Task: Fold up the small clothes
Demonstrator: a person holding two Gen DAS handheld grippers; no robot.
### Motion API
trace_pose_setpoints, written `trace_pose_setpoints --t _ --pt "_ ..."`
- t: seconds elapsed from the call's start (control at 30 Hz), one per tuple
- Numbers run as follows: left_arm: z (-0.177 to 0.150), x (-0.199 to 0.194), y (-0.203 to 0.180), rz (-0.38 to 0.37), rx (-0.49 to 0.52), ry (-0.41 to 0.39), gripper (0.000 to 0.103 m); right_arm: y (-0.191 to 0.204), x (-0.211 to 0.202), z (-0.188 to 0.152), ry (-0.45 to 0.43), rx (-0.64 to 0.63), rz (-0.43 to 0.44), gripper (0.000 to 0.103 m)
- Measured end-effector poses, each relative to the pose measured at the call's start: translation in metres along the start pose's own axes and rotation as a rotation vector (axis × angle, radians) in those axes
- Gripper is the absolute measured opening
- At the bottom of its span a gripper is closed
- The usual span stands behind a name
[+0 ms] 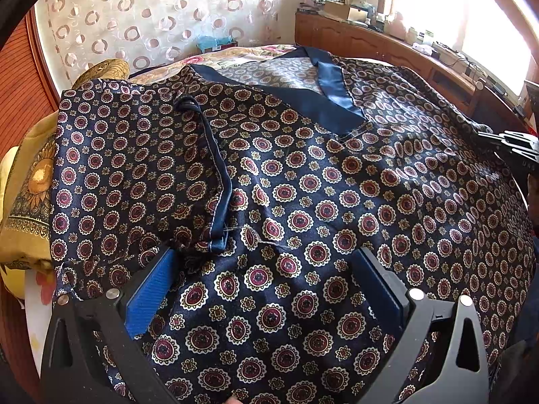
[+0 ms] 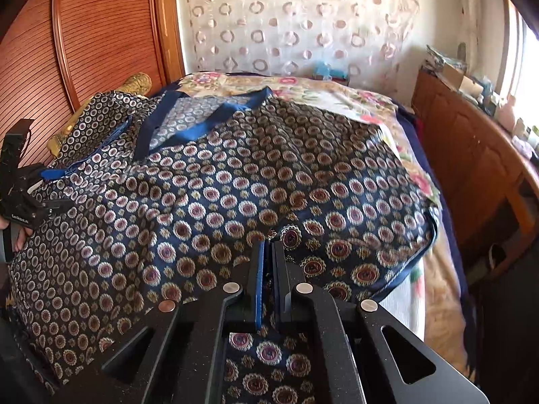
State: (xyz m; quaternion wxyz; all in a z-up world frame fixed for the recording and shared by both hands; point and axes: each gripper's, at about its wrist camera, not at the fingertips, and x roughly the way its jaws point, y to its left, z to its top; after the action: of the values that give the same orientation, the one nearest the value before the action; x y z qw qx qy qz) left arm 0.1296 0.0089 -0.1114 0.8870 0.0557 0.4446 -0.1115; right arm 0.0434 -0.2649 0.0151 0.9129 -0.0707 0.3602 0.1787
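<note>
A navy patterned satin top (image 1: 303, 181) lies spread on the bed (image 2: 377, 101); the left gripper (image 1: 266, 279) gapes wide above it; the right gripper (image 2: 268, 252) pinches its fabric.

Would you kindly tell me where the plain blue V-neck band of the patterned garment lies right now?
The plain blue V-neck band lies at the far end of the dark patterned satin garment on the floral bedspread, upper left in the right wrist view, near the wooden headboard.
</note>
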Motion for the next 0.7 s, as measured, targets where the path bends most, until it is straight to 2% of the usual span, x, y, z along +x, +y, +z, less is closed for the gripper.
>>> trace_pose_setpoints --t 0.13,0.37,0.47,0.57,0.7 --pt "-0.001 0.0 0.0 0.0 0.0 0.0 0.103 -0.013 -0.019 -0.012 0.012 0.05 -0.031 0.011" --pt "-0.002 -0.002 0.001 -0.002 0.004 -0.002 0.103 -0.028 -0.068 -0.02 -0.073 0.106 -0.088 0.038" --pt "-0.005 -0.007 0.001 0.003 0.006 -0.015 0.103 -0.04 -0.074 -0.025 -0.096 0.143 -0.138 0.043" --pt "-0.006 -0.017 0.001 0.002 -0.013 -0.055 0.103 -0.058 -0.067 -0.029 -0.076 0.169 -0.172 0.043" --pt "-0.007 -0.035 0.003 0.0 -0.055 -0.111 0.103 -0.075 -0.048 -0.035 -0.016 0.249 -0.142 0.043"
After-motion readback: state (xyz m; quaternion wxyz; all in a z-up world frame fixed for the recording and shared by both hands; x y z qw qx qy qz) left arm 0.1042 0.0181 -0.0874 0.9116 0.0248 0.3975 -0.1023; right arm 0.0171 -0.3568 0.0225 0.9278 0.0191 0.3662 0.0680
